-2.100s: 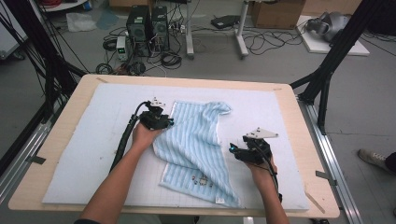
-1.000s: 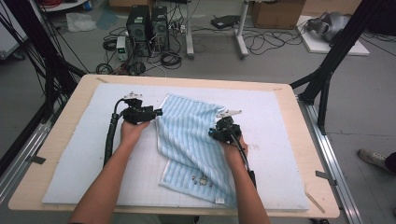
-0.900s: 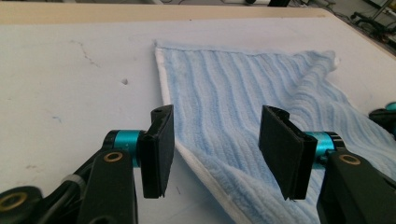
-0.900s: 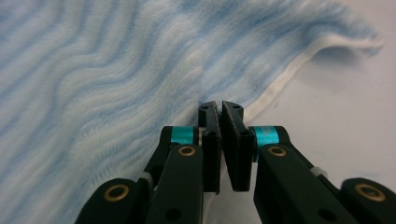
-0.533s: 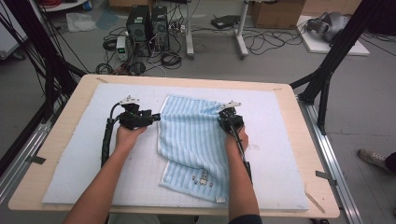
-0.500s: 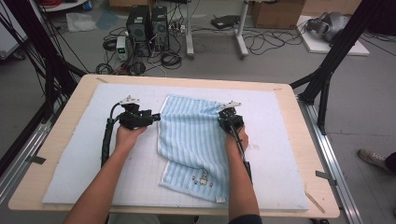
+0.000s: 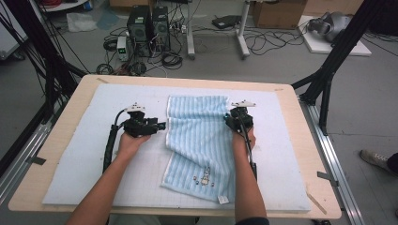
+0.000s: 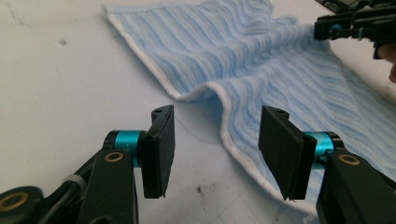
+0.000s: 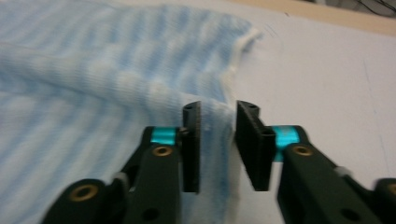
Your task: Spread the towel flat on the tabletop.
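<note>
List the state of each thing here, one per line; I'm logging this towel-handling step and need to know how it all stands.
Towel: lying on the mat, mostly spread, wrinkled, with a bump along its left edge.
Left claw: open, jaws wide apart, at the towel's left edge, holding nothing.
Right claw: jaws narrowly apart around the towel's right edge; an actual pinch isn't clear.
Mat: flat on the table.

Left gripper (image 8: 215, 149): jaws wide apart above the table (image 8: 56, 93), framing the towel's (image 8: 261, 56) white hem, not touching it.
</note>
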{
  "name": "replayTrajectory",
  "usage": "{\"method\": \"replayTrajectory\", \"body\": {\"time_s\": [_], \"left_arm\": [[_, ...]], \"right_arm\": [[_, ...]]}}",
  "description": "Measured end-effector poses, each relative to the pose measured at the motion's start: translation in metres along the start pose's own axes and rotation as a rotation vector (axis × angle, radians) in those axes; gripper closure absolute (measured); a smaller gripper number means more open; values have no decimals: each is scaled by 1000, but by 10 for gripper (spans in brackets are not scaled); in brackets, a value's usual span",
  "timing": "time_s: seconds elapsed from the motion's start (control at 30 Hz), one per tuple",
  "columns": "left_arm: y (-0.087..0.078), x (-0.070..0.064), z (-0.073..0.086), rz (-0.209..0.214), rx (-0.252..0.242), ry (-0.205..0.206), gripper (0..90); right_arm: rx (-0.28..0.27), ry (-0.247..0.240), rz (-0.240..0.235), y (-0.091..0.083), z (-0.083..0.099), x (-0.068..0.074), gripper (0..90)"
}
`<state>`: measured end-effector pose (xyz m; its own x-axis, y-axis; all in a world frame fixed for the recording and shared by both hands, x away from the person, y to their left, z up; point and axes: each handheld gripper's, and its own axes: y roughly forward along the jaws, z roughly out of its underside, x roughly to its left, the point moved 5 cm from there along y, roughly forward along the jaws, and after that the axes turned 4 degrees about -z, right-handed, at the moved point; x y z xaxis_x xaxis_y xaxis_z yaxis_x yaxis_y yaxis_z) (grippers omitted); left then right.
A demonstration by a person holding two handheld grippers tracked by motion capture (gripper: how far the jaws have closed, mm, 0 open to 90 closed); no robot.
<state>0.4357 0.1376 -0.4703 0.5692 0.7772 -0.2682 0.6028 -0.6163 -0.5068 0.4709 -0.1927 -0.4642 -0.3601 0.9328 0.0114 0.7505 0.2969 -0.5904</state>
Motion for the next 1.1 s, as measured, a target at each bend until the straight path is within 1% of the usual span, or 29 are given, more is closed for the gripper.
{"method": "replayTrajectory", "body": {"time_s": [0.03,0.07,0.1,0.13,0.17,0.23,0.27,0.3,0.33,0.37,0.4,0.43,0.47,0.5,0.57,0.6,0.67,0.7,0.73,0.77,0.8,0.87,0.9,0.93,0.97,1.0,1.03,1.1], "left_arm": [[0,-2,4,11,3,-11,460],[0,-4,7,22,5,-17,459],[0,-7,9,29,16,-5,458],[1,-12,10,43,31,8,457],[1,-17,10,51,39,11,454],[2,-25,8,58,33,29,454],[2,-28,7,62,29,35,454],[3,-31,7,59,33,41,455],[4,-33,8,61,38,48,455],[6,-35,9,67,47,45,452],[8,-36,10,66,59,45,442],[9,-37,12,62,66,45,429],[11,-38,13,59,74,48,425],[12,-39,14,51,81,54,426],[15,-42,17,35,104,67,421],[16,-44,17,15,103,88,420],[16,-47,18,-31,117,139,438],[16,-48,18,-65,125,179,484],[15,-48,19,-98,127,225,598],[14,-48,19,-69,130,225,779],[15,-47,19,-67,129,209,865],[15,-46,18,-68,123,217,872],[17,-45,17,-74,113,209,874],[18,-43,15,-85,105,201,874],[20,-39,13,-97,94,191,875],[22,-36,11,-104,87,167,876],[24,-32,8,-111,88,153,876],[29,-28,2,-133,84,145,876]], "right_arm": [[-15,-4,-17,-5,0,3,589],[-15,-15,-39,-10,0,5,548],[-11,-32,-46,-14,1,7,505],[-11,-62,-53,-19,2,8,480],[-18,-80,-69,-26,4,10,465],[-38,-89,-92,-40,7,12,424],[-49,-81,-118,-47,8,12,393],[-31,-68,-157,-52,11,12,364],[-24,-55,-186,-58,14,14,364],[-34,-69,-200,-65,18,15,365],[-31,-82,-208,-71,22,17,366],[-30,-98,-217,-76,27,18,367],[-19,-103,-223,-80,32,19,368],[-17,-117,-219,-83,37,20,368],[11,-133,-221,-86,48,22,367],[21,-136,-224,-87,52,22,367],[42,-153,-217,-86,61,22,370],[53,-148,-218,-85,65,22,376],[69,-146,-218,-83,68,22,392],[81,-140,-214,-81,70,21,418],[95,-137,-212,-80,72,20,454],[127,-131,-207,-75,75,17,562],[124,-114,-227,-74,74,17,631],[122,-110,-231,-73,73,17,741],[127,-128,-220,-73,72,18,822],[130,-146,-210,-71,70,19,853],[132,-158,-204,-70,69,20,861],[128,-185,-188,-67,66,22,863]]}}
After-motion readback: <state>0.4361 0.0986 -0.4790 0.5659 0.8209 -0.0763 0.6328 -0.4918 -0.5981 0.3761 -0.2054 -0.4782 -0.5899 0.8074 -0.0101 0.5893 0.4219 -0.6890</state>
